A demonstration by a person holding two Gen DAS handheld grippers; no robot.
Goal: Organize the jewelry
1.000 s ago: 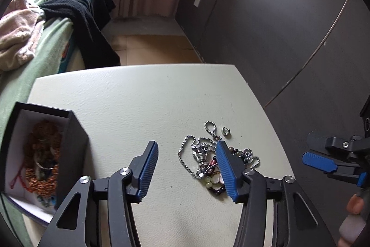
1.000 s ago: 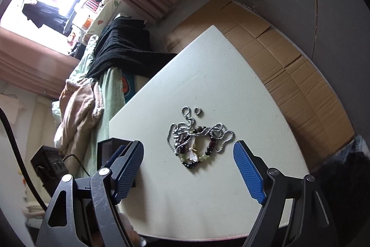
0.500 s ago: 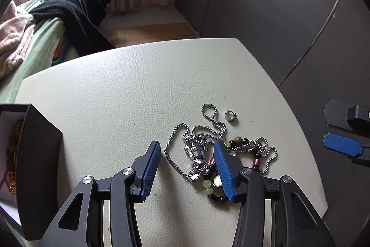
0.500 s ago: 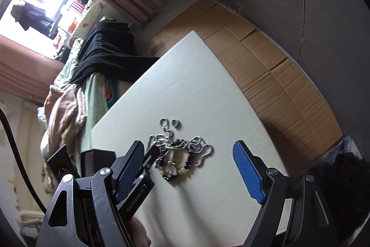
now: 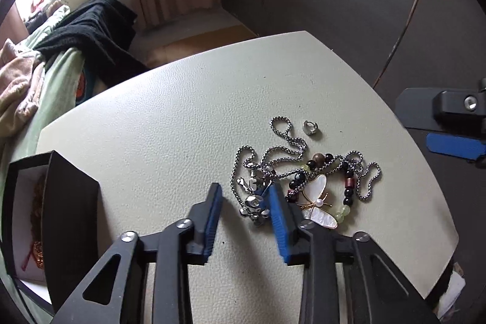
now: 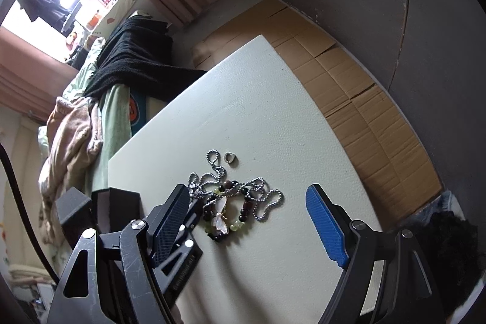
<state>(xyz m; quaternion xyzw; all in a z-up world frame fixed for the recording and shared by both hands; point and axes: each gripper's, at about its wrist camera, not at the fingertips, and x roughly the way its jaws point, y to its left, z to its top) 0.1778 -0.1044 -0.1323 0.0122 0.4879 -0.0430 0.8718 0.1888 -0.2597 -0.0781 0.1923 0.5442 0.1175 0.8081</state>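
Observation:
A tangled pile of jewelry lies on the pale table (image 5: 170,117): a silver chain (image 5: 282,151) with a metal pendant (image 5: 253,204), a bead bracelet (image 5: 346,187) and a butterfly brooch (image 5: 317,199). A small silver ring (image 5: 310,128) lies apart behind it. My left gripper (image 5: 244,193) is open and low over the table, its fingers either side of the pendant. My right gripper (image 6: 246,199) is open wide and empty, above the pile (image 6: 234,199) and nearer the table's front edge.
An open black box (image 5: 60,220) holding orange beads stands at the table's left edge; it also shows in the right wrist view (image 6: 115,208). A bed with clothes (image 5: 60,50) lies beyond. Cardboard (image 6: 349,99) covers the floor to the right.
My left gripper has moved forward and down to the pile and narrowed, now straddling the pendant. The right gripper has shifted slightly and stayed open.

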